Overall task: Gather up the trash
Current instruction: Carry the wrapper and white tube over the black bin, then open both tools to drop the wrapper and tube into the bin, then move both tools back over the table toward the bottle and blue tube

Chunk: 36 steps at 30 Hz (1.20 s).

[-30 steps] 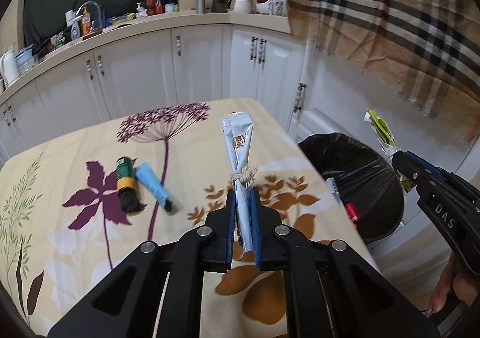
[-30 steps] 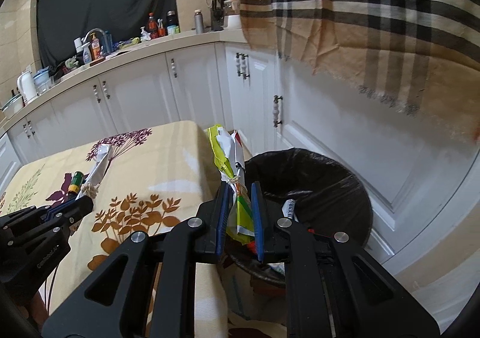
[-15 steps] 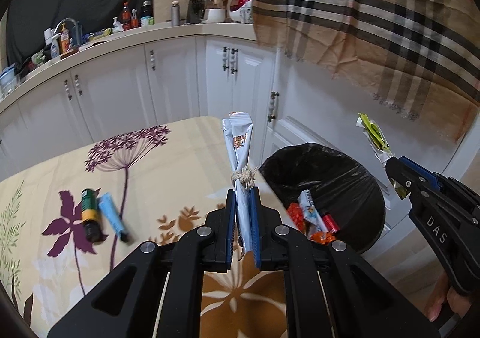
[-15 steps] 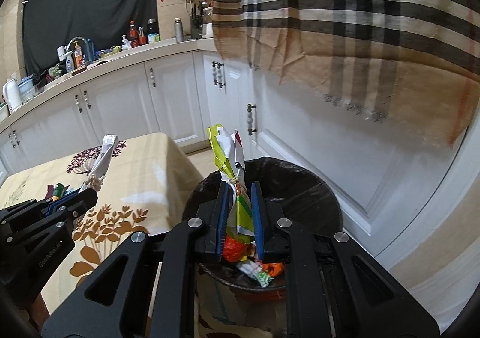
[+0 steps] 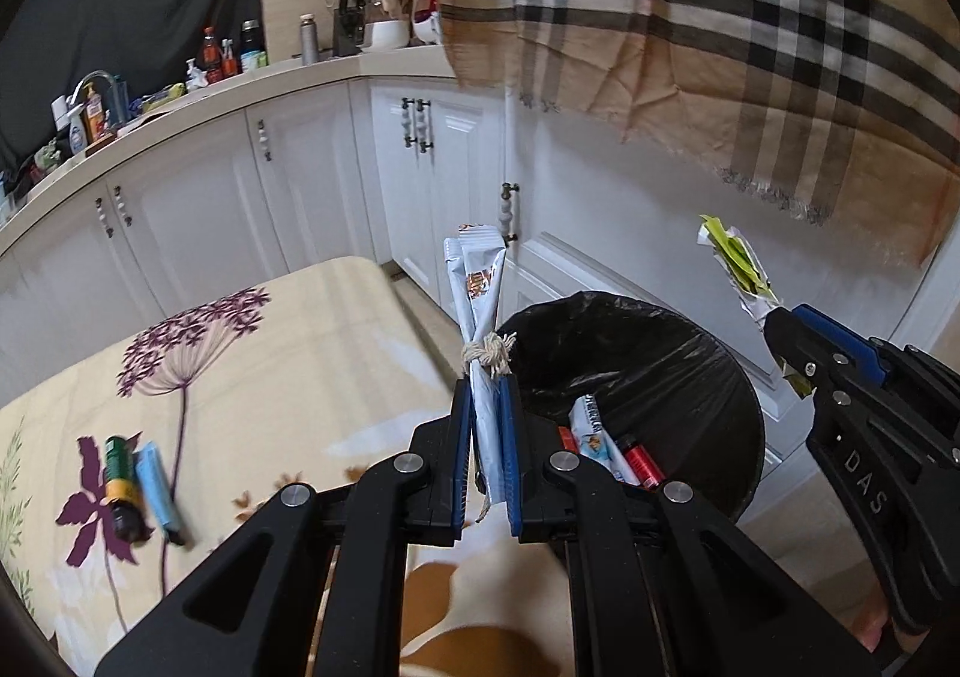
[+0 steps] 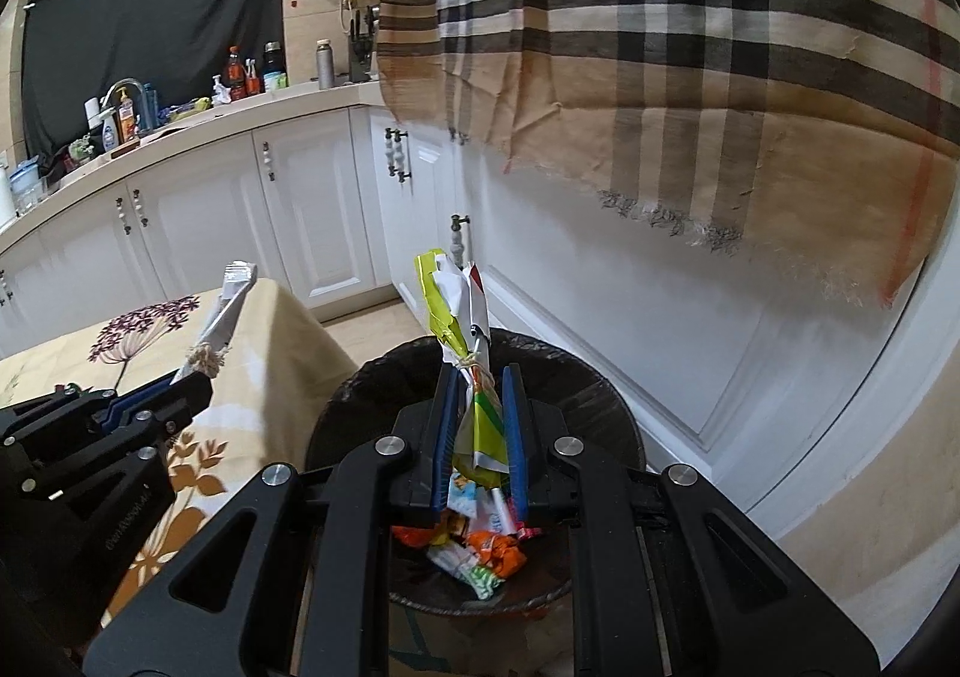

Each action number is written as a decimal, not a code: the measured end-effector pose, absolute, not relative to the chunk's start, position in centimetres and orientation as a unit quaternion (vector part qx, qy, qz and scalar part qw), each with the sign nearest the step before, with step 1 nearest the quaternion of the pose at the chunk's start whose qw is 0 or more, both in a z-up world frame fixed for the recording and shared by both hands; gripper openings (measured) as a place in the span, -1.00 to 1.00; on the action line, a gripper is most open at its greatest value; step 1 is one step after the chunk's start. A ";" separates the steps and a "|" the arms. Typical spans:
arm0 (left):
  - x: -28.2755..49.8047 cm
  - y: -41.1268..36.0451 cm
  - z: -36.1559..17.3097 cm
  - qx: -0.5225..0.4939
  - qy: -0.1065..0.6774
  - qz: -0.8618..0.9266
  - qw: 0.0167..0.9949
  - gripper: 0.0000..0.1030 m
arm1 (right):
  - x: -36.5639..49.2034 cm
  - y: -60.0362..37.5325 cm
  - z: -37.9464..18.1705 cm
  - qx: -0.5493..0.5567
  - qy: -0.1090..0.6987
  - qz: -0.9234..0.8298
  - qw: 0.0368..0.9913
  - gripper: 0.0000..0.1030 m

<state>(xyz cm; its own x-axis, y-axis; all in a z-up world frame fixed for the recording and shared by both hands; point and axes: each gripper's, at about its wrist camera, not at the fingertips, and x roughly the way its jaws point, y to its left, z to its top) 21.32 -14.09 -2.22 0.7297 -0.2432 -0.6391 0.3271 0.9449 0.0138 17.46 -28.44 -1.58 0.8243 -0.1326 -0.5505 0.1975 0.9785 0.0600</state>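
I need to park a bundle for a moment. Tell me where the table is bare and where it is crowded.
The tablecloth is bare across its middle and far corner, from the purple flower print to the edge by the bin. The crowded spot is the near left, where the green bottle and blue tube lie side by side. The bin already holds wrappers.

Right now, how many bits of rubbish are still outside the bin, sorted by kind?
Tied wrapper bundles held in grippers: 2, the silver bundle and the yellow-green bundle
Tubes lying on the table: 2, the green tube and the light blue tube
Total: 4
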 end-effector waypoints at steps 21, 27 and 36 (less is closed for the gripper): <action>24.3 -17.5 -4.3 0.089 0.351 -0.150 0.920 -0.07 | 19.6 -31.7 -4.9 0.086 0.299 -0.121 0.943 -0.32; 23.5 -15.6 -3.6 0.078 0.349 -0.139 0.924 0.00 | 19.2 -30.3 -4.5 0.084 0.301 -0.108 0.944 -0.31; 21.6 -10.9 -2.3 0.055 0.341 -0.108 0.932 0.01 | 18.3 -26.4 -3.2 0.077 0.299 -0.072 0.949 -0.30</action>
<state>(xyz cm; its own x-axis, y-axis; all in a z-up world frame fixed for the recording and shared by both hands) 21.65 -10.93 -2.30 0.7440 -0.1639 -0.6478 0.2384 0.9708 0.0282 18.26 -26.44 -3.25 0.8113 -0.0899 -0.5777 0.1823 0.9778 0.1037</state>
